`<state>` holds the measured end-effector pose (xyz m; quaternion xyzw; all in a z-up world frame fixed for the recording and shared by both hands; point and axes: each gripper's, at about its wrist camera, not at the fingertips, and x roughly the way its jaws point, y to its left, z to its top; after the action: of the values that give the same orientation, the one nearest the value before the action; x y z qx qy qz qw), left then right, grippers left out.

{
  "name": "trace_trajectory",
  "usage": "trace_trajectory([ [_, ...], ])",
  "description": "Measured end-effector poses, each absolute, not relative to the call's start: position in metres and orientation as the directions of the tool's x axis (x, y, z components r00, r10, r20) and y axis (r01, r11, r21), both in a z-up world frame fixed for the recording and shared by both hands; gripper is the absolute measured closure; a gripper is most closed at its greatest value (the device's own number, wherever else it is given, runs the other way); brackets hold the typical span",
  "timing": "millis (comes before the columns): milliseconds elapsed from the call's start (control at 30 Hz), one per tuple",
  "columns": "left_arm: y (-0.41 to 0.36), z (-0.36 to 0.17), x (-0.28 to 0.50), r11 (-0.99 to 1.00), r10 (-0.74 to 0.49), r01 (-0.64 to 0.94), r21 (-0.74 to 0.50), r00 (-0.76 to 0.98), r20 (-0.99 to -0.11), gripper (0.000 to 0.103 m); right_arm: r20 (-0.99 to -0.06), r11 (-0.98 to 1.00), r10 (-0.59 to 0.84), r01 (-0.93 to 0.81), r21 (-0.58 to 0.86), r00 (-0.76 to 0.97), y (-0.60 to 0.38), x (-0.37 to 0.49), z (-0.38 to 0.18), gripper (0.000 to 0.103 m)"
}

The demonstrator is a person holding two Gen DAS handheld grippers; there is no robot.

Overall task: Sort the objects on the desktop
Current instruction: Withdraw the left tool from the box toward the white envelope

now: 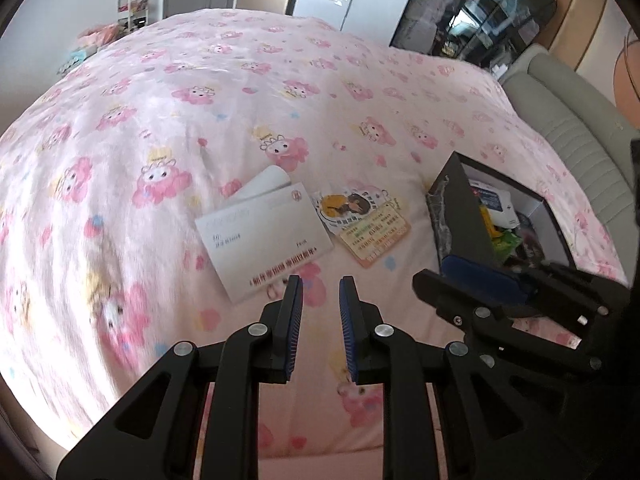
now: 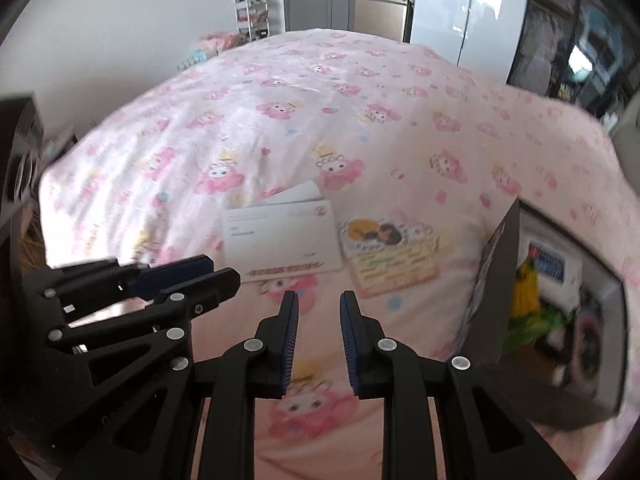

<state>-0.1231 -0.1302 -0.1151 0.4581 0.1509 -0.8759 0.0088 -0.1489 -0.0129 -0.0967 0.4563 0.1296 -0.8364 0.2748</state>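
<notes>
A white envelope [image 1: 264, 236] [image 2: 284, 240] with red print lies flat on the pink bed cover, and a white sheet [image 1: 269, 179] pokes out from under its far edge. Right of it lies a cartoon card [image 1: 366, 226] [image 2: 390, 258]. A black box [image 1: 460, 208] [image 2: 490, 280] stands at the right, with a yellow item, green packets and a blue-and-white pack inside. My left gripper [image 1: 321, 284] [image 2: 224, 270] hovers open just short of the envelope's near edge, holding nothing. My right gripper [image 2: 319, 300] [image 1: 432, 272] is open and empty too, beside the box's near corner.
The patterned bed cover [image 1: 200, 120] stretches far and left. A grey padded headboard [image 1: 576, 132] runs along the right. Beyond the bed stand a white shelf rack [image 2: 256, 4], cabinets and a dark wardrobe [image 1: 460, 20]. A dark object [image 2: 16, 152] sits at the left edge.
</notes>
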Motion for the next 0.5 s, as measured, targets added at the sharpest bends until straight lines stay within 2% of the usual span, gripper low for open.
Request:
trace_trajectory([
  [167,-0.136,-0.124,-0.139,-0.941,0.151,0.164,-0.297,-0.582,-0.799,0.085,-0.846,-0.813,-0.320,0.583,0.013,-0.427,-0.022,-0.167,-0.103,0.083],
  [500,-0.151,-0.141,-0.176,-0.944,0.115,0.209,-0.256,-0.518,-0.847,0.085,-0.862,-0.820,-0.286,0.573,-0.006,-0.419,-0.040,-0.202,-0.117,0.083],
])
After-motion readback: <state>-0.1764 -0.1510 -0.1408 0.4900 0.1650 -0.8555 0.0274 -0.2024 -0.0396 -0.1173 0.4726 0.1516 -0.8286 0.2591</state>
